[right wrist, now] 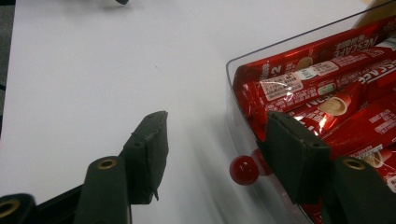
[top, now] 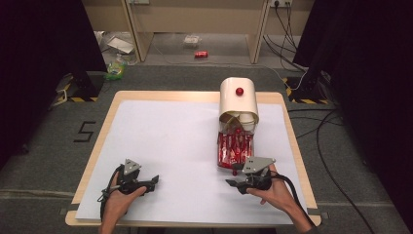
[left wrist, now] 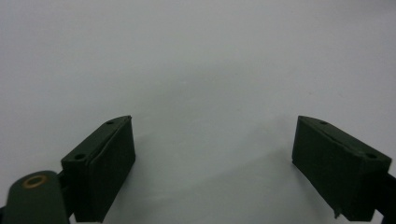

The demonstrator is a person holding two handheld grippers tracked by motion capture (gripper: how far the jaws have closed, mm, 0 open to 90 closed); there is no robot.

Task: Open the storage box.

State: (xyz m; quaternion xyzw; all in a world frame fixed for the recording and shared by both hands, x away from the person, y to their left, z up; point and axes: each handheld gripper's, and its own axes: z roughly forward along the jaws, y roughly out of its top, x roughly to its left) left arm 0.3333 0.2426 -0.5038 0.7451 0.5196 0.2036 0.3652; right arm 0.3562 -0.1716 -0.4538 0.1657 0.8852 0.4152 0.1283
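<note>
A cream container [top: 238, 100] with a red knob on its rounded front stands at the table's far right. Its clear drawer [top: 220, 146] is pulled out toward me and holds several red coffee sachets [top: 234, 148]. My right gripper [top: 234, 176] sits at the drawer's near end. In the right gripper view the right gripper [right wrist: 217, 126] is open. The drawer's small red knob [right wrist: 243, 170] lies between the jaws, close beside the right pad and far from the left one. The clear drawer [right wrist: 232, 91] and the sachets [right wrist: 317, 70] lie to the right. My left gripper [top: 152, 183] rests open at the near left. In its own view the left gripper [left wrist: 215, 126] has bare white sheet between its jaws.
A white sheet [top: 170, 146] covers most of the wooden table [top: 100, 141]. Cables [top: 331, 146] run over the floor to the right. A red can [top: 201, 54] and other litter lie on the floor beyond the table.
</note>
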